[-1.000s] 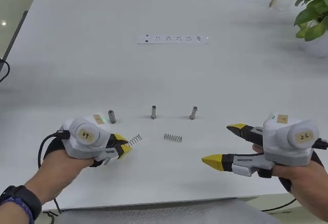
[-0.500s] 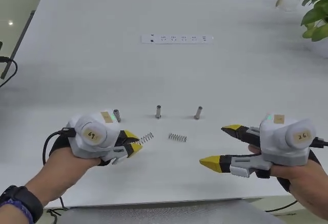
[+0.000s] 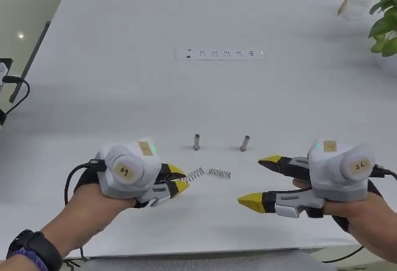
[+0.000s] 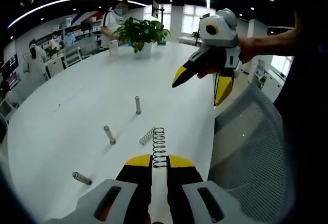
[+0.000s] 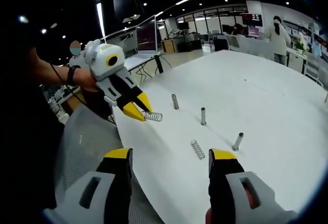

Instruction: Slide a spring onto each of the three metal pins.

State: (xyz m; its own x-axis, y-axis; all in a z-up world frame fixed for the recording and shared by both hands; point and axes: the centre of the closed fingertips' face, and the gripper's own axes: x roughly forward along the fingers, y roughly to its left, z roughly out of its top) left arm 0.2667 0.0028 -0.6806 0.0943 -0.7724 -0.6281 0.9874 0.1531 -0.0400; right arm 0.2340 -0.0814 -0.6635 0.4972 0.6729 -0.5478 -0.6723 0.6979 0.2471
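My left gripper (image 3: 178, 180) is shut on one end of a spring (image 3: 194, 173), which sticks out toward the pins; in its own view the spring (image 4: 159, 147) rises from the shut jaws. A second spring (image 3: 219, 172) lies loose on the white table just right of it. Two bare metal pins (image 3: 196, 141) (image 3: 244, 143) stand upright behind. A third pin (image 5: 175, 101), wearing a spring, stands farther left, seen also in the left gripper view (image 4: 81, 178). My right gripper (image 3: 260, 181) hovers open to the right of the loose spring, with nothing between its jaws.
A white power strip (image 3: 219, 54) lies further back on the table. A potted plant (image 3: 381, 10) stands at the far right corner. The table's front edge (image 3: 205, 246) runs just below both grippers. A black cable (image 3: 15, 97) hangs at the left.
My left gripper has carried its spring to the right, closer to the loose spring and the middle pin. The right gripper has drifted slightly left. The head camera has shifted too.
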